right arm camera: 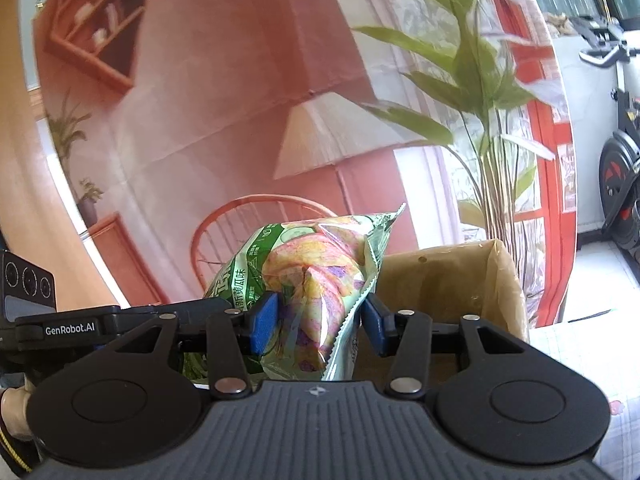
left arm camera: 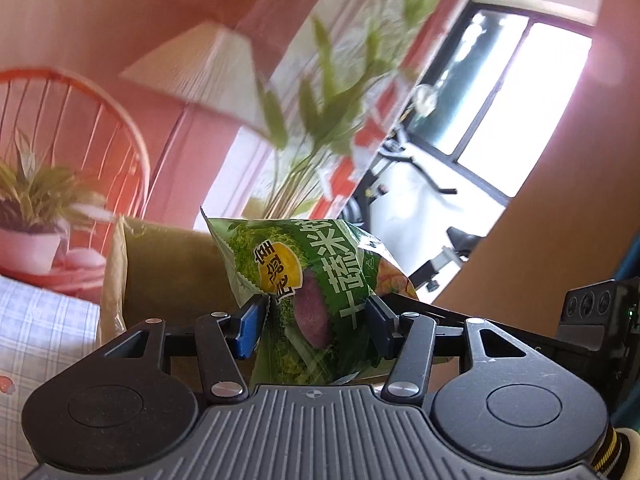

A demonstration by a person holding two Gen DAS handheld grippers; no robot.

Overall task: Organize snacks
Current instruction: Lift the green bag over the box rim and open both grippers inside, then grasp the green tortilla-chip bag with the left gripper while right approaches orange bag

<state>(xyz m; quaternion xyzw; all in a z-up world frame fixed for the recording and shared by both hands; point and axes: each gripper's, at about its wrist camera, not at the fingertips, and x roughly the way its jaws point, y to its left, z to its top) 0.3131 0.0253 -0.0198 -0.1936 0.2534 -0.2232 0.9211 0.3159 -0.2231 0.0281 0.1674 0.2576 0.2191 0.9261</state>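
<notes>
- Step: carrying; left gripper [left arm camera: 316, 326] and right gripper [right arm camera: 318, 326], jaws part-closed, each clamping an end of one green snack bag [left arm camera: 316, 280], held aloft.
- Next: lowering into brown paper bag [right arm camera: 460, 280], just beyond; then releasing.

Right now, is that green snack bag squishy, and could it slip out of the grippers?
Probably squishy: the green snack bag looks puffed with air and creases where the left gripper pinches it. It likely weighs little, since only its edges are held, the right gripper pinching the other end. The shiny film could slip.
</notes>
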